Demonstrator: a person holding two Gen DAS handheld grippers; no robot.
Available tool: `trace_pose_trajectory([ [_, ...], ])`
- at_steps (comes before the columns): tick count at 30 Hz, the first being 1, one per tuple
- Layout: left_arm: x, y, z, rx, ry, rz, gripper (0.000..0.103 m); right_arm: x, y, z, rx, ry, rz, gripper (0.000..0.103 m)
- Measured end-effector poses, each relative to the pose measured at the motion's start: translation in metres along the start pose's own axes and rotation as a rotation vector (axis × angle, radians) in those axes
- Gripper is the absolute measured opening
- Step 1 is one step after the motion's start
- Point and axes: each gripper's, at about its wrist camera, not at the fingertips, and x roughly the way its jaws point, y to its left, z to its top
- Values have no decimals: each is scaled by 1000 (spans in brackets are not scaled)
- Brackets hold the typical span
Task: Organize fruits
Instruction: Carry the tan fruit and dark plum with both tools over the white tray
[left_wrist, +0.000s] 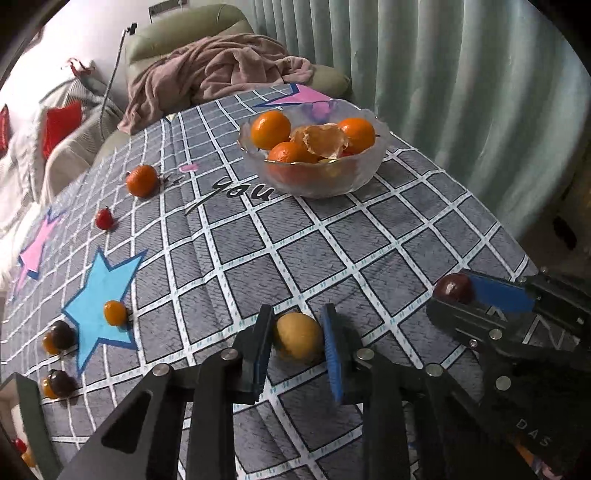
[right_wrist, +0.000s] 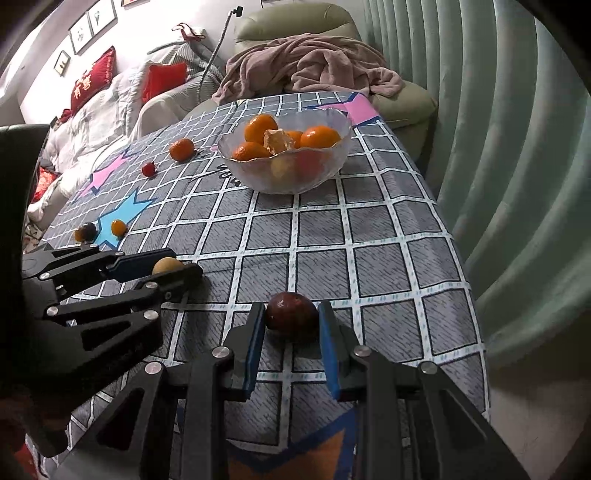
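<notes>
My left gripper (left_wrist: 298, 334) is shut on a small yellow fruit (left_wrist: 300, 340) low over the tablecloth; it shows in the right wrist view (right_wrist: 168, 266) too. My right gripper (right_wrist: 291, 321) is shut on a dark red fruit (right_wrist: 291, 318), also seen in the left wrist view (left_wrist: 453, 288). A glass bowl (left_wrist: 314, 181) with oranges (left_wrist: 270, 129) and peel stands at the far middle of the table, also in the right wrist view (right_wrist: 284, 177).
Loose on the cloth to the left are an orange (left_wrist: 142, 180), a small red fruit (left_wrist: 104, 218), a small orange fruit (left_wrist: 115, 312) and dark fruits (left_wrist: 61, 335). The table's right edge (left_wrist: 517, 236) meets a green curtain. A sofa with a blanket (left_wrist: 221, 70) stands behind.
</notes>
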Motion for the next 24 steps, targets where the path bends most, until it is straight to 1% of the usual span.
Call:
trace_pose_trajectory([
  [4,-12,6,-16,-20,4,2,28,-3,9,-5,-17,16,5,31],
  [7,-22,10,-29,-25,15,35,28,-7,20,-9,-35,25,15,31],
  [14,-44,38,-62,-111,40,50,28,-16,52,-21,-67,42,50,31],
  [18,-62,54,-78,-144,33,62,28,-23,70,-24,-78,47,70,31],
  [24,-97,79,-92,-196,-5,70,28,-39,109,-19,-131,32,95,31],
])
